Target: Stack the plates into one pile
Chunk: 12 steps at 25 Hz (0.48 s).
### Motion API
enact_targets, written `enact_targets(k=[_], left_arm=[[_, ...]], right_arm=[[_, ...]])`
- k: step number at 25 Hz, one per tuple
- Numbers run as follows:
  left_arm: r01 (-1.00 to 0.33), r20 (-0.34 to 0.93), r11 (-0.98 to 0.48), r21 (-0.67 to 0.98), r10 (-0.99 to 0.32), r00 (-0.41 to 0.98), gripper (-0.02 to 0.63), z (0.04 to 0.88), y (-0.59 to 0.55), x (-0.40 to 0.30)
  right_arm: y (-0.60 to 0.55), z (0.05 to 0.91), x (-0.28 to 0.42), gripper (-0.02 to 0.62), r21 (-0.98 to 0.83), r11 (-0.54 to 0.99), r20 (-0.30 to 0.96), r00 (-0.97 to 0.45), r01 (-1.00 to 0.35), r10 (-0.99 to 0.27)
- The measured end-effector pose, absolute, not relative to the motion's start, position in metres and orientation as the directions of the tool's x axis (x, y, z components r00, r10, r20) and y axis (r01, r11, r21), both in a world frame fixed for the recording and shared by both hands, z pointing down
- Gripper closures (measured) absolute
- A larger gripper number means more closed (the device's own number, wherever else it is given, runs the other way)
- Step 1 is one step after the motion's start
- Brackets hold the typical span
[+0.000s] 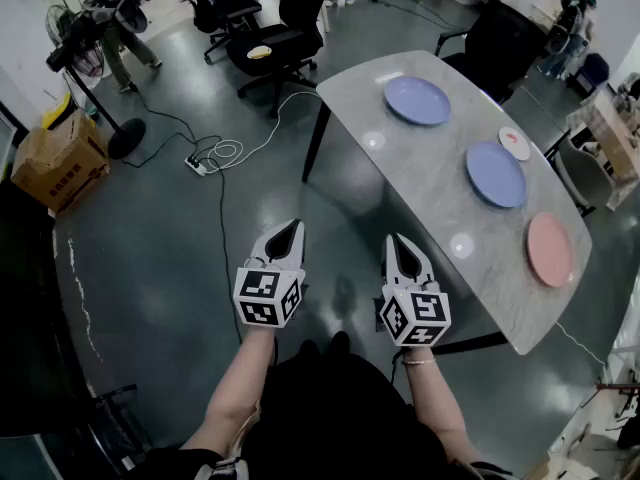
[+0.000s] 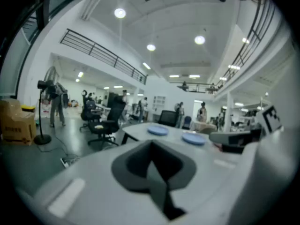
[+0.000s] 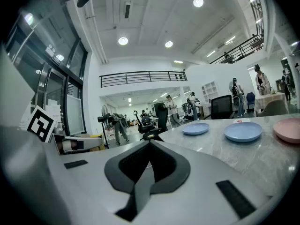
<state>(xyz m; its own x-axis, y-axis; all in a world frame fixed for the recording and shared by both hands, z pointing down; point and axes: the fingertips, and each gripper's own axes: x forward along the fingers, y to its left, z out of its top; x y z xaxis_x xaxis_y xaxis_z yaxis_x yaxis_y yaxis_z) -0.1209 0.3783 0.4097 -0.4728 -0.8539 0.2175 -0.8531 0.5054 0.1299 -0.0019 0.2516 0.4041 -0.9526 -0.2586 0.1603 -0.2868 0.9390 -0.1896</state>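
Three plates lie apart on the grey marble table [image 1: 420,183]: a far blue plate [image 1: 417,100], a middle blue plate [image 1: 495,174] and a pink plate [image 1: 550,249] nearest the table's right end. A small white dish [image 1: 514,143] with a red mark sits beyond the middle plate. My left gripper [image 1: 290,232] is shut and empty, held over the floor to the left of the table. My right gripper [image 1: 402,245] is shut and empty, by the table's near edge. The right gripper view shows the blue plates [image 3: 196,129] [image 3: 243,131] and the pink plate [image 3: 287,129] ahead.
Black office chairs [image 1: 280,28] stand beyond the table's far end, another [image 1: 500,43] at its far side. A power strip and cables [image 1: 210,158] lie on the floor at left, near a cardboard box [image 1: 58,158] and a fan stand [image 1: 100,78]. People stand in the background.
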Motion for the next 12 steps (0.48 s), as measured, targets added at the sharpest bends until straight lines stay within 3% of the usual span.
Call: enact_targets(k=[12], left_arm=[[-0.862,0.237,0.492,0.123,-0.858,-0.456,0.600,0.412,0.352,-0.116]], right_arm=[[0.225,0.403,0.011,0.590,-0.202,0.931,0.155,-0.948,-0.304,-0.277]])
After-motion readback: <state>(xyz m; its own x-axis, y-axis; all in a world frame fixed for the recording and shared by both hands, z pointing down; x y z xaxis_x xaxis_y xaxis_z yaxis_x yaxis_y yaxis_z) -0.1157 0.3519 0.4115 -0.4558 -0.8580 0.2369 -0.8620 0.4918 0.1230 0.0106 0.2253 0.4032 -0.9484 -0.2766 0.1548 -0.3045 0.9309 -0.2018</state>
